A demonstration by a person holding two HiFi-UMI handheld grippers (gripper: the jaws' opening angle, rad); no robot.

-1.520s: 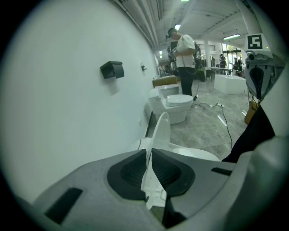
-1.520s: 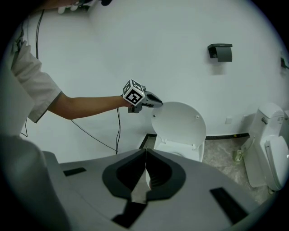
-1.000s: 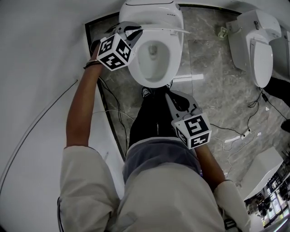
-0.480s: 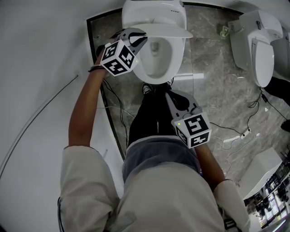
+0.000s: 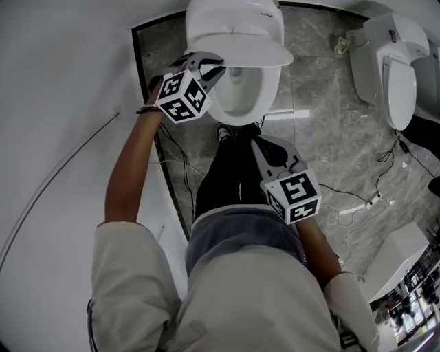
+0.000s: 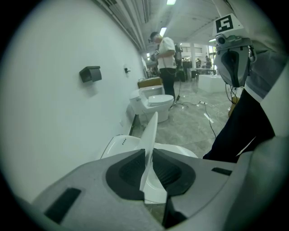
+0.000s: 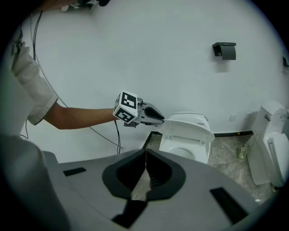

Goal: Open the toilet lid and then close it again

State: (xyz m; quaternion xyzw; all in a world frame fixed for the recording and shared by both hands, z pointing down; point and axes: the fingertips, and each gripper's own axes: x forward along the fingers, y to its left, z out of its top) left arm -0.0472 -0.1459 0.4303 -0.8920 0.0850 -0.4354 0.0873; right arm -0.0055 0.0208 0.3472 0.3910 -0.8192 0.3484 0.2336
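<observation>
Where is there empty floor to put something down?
Free: the marble floor between the near toilet and the second toilet on the right. Crowded: cables beside the left wall, more cables trailing lower right, and the person's leg in front of the bowl.

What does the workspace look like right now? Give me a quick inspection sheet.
Surface: grey marble floor.
Job's things: toilet; lid tilted partway over the bowl.
Clutter: small item by the back wall, unclear.
Tools: left tool shut on the lid's edge; right tool shut, empty, away from the toilet.
Cables: bunch left of the toilet; another cable to a power strip at right.
Surroundings: second toilet, lid down; paper holder on the wall; person standing beyond.
</observation>
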